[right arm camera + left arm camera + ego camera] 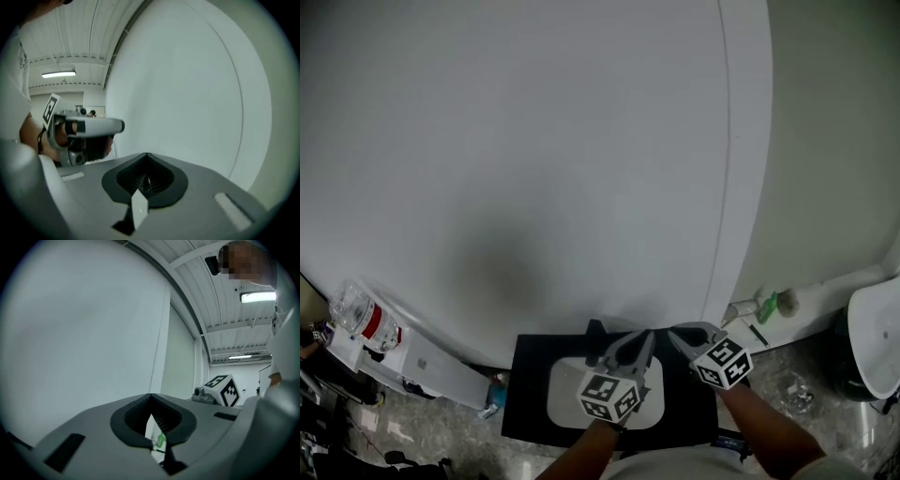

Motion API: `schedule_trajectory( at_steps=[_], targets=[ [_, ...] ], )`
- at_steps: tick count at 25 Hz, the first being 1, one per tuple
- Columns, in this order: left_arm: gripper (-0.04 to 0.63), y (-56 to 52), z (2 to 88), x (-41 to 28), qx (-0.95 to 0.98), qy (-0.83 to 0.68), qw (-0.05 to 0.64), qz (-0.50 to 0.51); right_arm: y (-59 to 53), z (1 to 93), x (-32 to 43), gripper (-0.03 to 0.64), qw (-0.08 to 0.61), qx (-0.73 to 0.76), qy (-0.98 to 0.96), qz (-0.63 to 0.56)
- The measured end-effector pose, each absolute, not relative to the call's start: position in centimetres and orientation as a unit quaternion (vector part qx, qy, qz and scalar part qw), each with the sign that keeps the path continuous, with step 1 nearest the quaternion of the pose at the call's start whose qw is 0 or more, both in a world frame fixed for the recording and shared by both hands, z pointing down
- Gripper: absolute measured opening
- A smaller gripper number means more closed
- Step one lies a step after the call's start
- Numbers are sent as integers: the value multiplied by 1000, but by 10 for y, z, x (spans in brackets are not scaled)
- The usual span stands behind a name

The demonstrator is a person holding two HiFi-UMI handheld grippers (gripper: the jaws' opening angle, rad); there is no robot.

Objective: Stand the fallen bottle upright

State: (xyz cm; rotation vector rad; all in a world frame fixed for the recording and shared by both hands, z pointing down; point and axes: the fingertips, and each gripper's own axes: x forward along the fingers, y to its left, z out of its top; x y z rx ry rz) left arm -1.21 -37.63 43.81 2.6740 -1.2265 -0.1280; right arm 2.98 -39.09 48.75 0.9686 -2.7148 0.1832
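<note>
Bottle (364, 319) at eight o'clock seems to lie on its side, not yet righted. Left gripper (151, 396) and right gripper (146, 157) are well apart from it, jaws together, empty.

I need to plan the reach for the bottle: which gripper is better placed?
Left, likely. The bottle lies at the far left of the head view, on the side of the left gripper; the right gripper sits farther off, beyond it. Both are shut and empty.
</note>
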Motion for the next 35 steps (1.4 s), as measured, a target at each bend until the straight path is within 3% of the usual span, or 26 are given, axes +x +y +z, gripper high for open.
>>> schedule_trajectory(
  at_steps=[6,35],
  targets=[
    [6,-392,419,-28,875,-475,93,-29,-396,414,3,2,42,388,-921,1],
    [6,-378,399,-62,858,-506,77,-33,-375,394,-23,0,37,406,-913,-17]
  ],
)
